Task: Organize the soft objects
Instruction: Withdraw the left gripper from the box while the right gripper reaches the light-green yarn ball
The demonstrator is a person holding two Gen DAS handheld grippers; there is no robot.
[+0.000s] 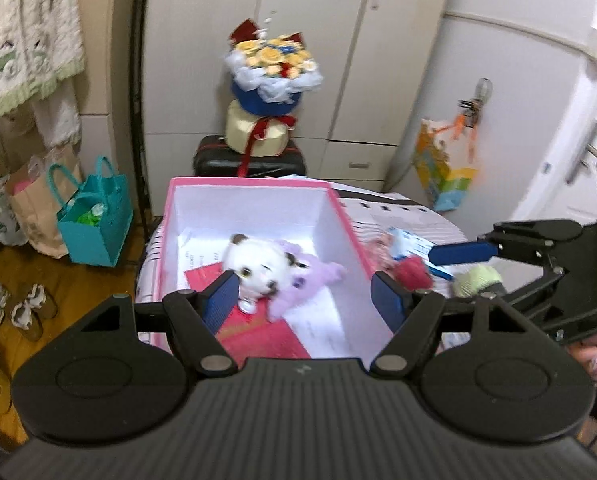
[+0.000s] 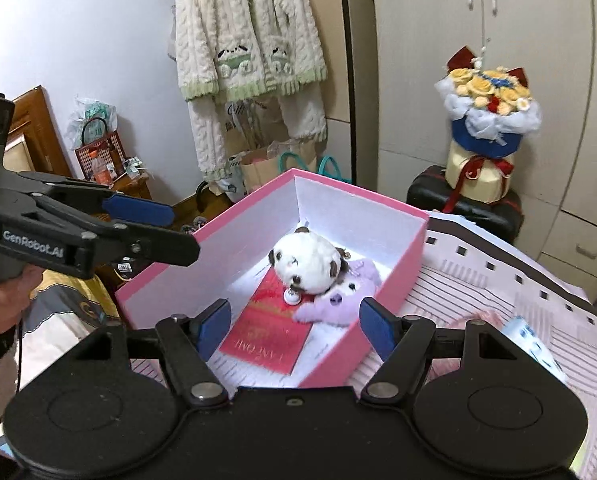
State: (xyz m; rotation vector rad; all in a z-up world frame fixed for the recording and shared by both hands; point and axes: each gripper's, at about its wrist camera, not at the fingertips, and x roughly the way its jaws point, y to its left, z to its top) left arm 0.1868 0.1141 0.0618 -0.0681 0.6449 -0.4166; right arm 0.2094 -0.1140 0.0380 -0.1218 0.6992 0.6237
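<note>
Right wrist view: white plush dog (image 2: 308,266) and purple plush (image 2: 340,300) lie inside my pink box (image 2: 402,276) at its far corner; my right gripper (image 2: 294,326) and left gripper (image 1: 304,298) both gape, empty.

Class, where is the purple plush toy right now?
In both wrist views, the purple plush toy lies inside the pink box, against the white plush toy and beside the red booklet.

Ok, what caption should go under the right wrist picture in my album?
Two plush toys lie in a pink box, with both open grippers empty.
</note>
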